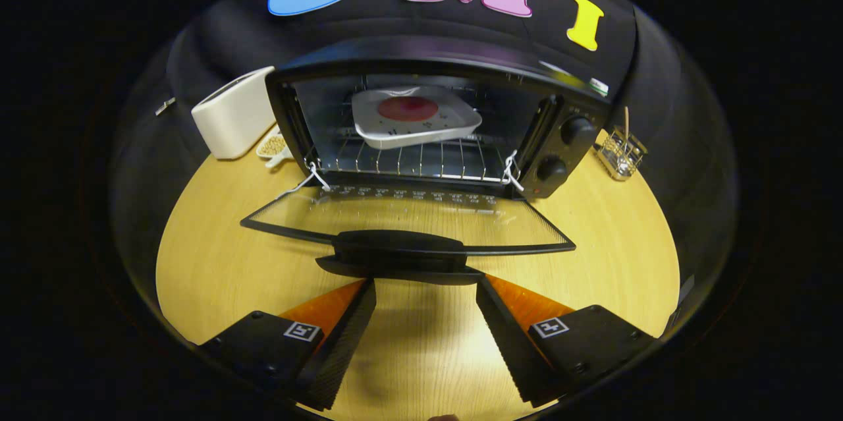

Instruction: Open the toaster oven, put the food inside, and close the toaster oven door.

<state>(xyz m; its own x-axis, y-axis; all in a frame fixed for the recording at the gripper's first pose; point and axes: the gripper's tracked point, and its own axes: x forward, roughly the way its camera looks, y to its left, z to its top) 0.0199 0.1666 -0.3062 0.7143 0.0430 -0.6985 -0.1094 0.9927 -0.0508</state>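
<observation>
Gripper spread and empty just short of door handle; lifting off-centre risks slipping off, door dropping back onto tabletop.

A black toaster oven fills the upper middle of the frame, standing on a wooden table. Its glass door is folded fully down, lying flat at mid-frame, with the dark handle on its near edge. Inside, on the wire rack, rests a white square dish, slightly tilted, carrying a round red piece of food.
</observation>
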